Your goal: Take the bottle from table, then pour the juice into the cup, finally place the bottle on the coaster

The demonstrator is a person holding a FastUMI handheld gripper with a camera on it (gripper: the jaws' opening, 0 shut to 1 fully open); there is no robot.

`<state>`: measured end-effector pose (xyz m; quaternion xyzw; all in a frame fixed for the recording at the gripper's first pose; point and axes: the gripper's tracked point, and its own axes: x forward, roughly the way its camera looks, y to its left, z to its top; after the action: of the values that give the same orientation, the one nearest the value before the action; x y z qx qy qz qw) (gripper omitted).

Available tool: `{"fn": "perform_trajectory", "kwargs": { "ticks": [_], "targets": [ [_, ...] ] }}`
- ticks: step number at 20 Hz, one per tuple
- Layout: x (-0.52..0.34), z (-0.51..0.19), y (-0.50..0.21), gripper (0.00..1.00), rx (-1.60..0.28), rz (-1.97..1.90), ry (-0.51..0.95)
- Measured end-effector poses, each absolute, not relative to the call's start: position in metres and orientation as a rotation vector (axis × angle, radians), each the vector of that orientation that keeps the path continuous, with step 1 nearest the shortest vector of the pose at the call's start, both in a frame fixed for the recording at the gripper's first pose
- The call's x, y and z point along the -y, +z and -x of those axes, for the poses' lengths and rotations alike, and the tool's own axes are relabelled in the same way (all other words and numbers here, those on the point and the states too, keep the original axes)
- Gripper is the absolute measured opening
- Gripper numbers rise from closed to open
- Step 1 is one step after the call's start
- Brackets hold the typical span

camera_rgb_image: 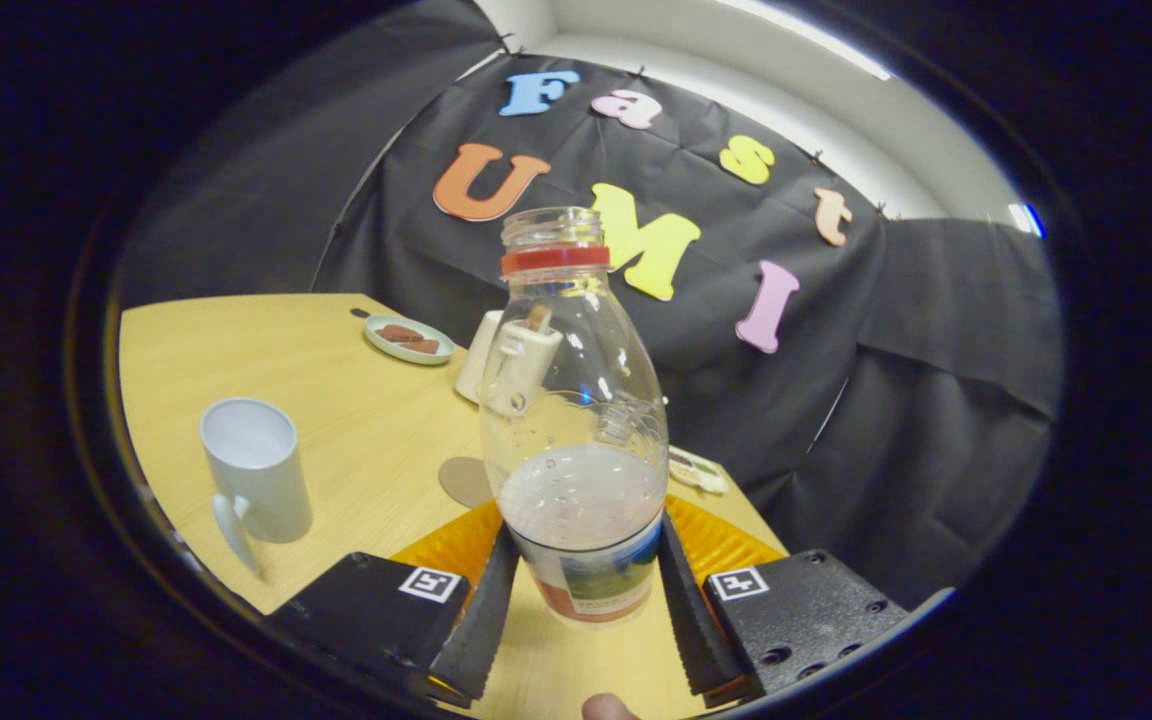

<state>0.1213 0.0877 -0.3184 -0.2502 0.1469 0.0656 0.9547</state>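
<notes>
**Bottle held in the jaws, cup off to the left**

While the bottle stands upright between the jaws, both fingers press against its lower sides at the label, so the gripper is closed around it. Its long axis runs straight up from the jaws, and the open mouth with the red neck ring sits at the top. Pale juice fills roughly the bottom third. Whether the base is resting on the counter or lifted just clear of it I cannot tell.

The cup stands to the left of the jaws and slightly ahead, well apart from the bottle, open side up with its handle turned toward the jaws. By my judgement, the pour depends on this: the bottle must travel left and tip its mouth over that rim.

A round brownish coaster lies just ahead of the jaws, partly hidden behind the bottle. An orange mat sits under and around the bottle, and a small plate lies far beyond.
</notes>
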Motion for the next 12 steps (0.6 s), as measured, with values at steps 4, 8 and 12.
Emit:
{"fn": "perform_trajectory", "kwargs": {
  "ticks": [4, 8, 12],
  "targets": [
    [-0.097, -0.125, -0.316, 0.76, -0.252, 0.692, 0.139],
    [-0.112, -0.122, -0.328, 0.76, -0.222, 0.891, 0.148],
    [-0.129, -0.116, -0.332, 0.76, -0.155, 1.061, 0.169]
  ]
}}
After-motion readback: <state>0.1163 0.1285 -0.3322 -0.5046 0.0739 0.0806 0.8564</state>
